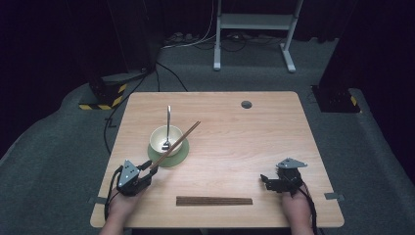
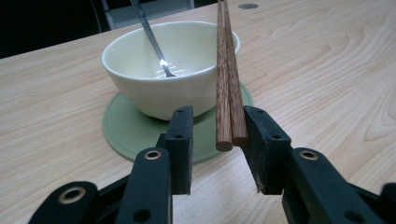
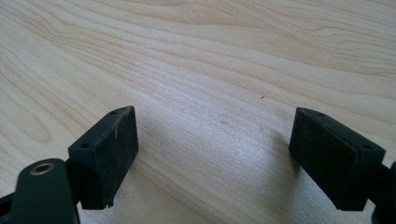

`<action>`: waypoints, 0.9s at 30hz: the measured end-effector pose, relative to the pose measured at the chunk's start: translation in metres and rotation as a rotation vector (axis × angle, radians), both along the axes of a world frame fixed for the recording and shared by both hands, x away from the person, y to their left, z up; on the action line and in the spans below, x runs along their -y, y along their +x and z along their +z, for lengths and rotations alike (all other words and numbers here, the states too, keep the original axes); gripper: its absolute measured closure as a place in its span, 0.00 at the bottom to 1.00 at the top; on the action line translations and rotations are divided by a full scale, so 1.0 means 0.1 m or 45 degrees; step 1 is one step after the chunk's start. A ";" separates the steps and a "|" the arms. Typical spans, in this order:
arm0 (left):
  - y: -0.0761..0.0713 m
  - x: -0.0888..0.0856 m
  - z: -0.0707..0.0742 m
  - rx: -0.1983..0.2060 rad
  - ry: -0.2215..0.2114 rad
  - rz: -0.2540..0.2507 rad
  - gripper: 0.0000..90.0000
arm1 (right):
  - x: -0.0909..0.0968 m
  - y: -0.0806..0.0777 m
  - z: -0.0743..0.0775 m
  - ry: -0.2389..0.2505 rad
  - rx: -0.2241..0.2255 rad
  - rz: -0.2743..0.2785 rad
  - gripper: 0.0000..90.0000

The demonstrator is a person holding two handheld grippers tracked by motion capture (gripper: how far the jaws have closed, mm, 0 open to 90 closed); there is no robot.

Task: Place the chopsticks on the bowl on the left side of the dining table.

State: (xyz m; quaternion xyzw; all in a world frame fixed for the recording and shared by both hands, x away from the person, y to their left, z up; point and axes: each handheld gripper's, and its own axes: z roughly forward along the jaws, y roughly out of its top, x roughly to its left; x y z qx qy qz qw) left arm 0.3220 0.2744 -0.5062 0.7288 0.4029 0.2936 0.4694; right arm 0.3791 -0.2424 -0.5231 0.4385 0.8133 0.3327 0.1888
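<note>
A pair of brown wooden chopsticks (image 1: 178, 142) leans with its far end over the rim of a cream bowl (image 1: 166, 139) on a green round mat (image 1: 172, 157). A metal fork (image 1: 168, 122) stands in the bowl. My left gripper (image 1: 148, 167) sits at the near end of the chopsticks. In the left gripper view the chopsticks (image 2: 227, 84) lie between the jaws of my left gripper (image 2: 217, 126), against one pad with a clear gap to the other, so it is open. My right gripper (image 1: 266, 180) rests at the table's front right, and its jaws (image 3: 212, 140) stand wide open over bare wood.
A long dark wooden strip (image 1: 214, 200) lies along the front edge of the table (image 1: 254, 142) between the two hands. A round cable hole (image 1: 246, 104) sits at the back. A white frame (image 1: 254, 29) and cables stand on the floor beyond.
</note>
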 end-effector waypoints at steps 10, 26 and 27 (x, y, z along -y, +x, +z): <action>0.07 -0.06 0.01 0.016 0.006 0.102 0.70 | 0.00 0.00 0.00 0.000 0.000 0.001 0.17; 0.15 -0.18 0.11 -0.034 0.002 0.236 0.66 | 0.00 0.00 0.00 -0.001 0.001 0.008 0.17; 0.16 -0.19 0.11 -0.041 0.004 0.243 0.65 | 0.00 0.00 0.00 -0.001 0.001 0.008 0.17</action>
